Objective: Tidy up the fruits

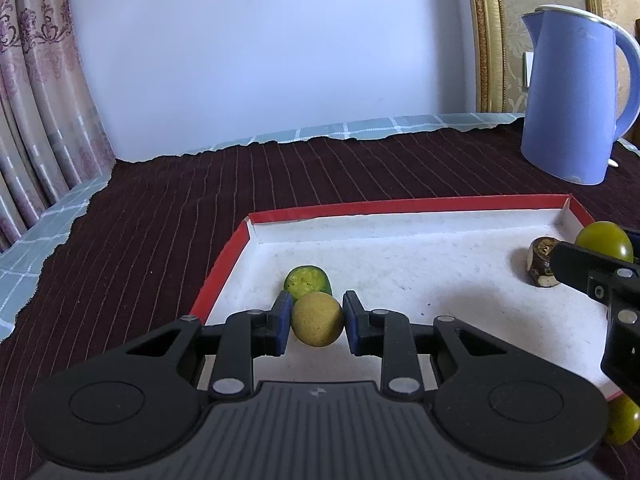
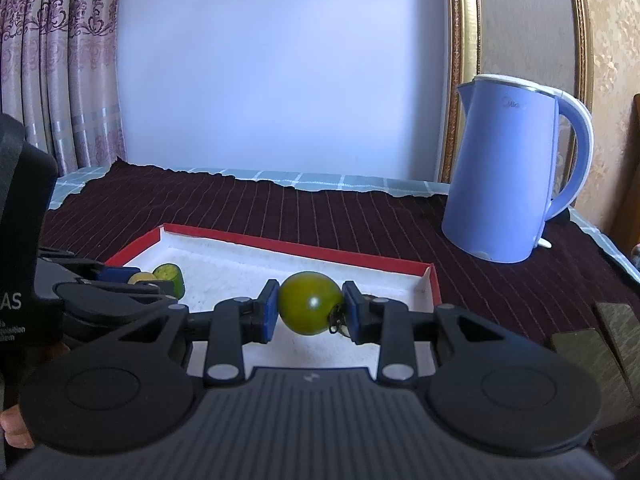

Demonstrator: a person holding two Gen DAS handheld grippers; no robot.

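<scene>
We pinch yellow ball [image 1: 317,319] in left gripper [image 1: 316,322], over tray [image 1: 400,204] floor; cut green piece [image 1: 307,281] just beyond pads. Right gripper [image 2: 310,309] clamps green tomato [image 2: 310,303] above tray, stem against right pad. Both likely bound for tray.

The shallow red-rimmed white cardboard tray [image 1: 400,216] lies on the dark striped cloth [image 1: 160,220]. Inside it, the cut green fruit piece [image 1: 307,280] sits left, the brown chunk [image 1: 540,262] right. The blue plastic kettle [image 1: 576,96] stands behind the tray's right corner.

Perhaps five fruits [image 1: 317,319], one tray [image 1: 408,204], one kettle [image 1: 572,96]
</scene>
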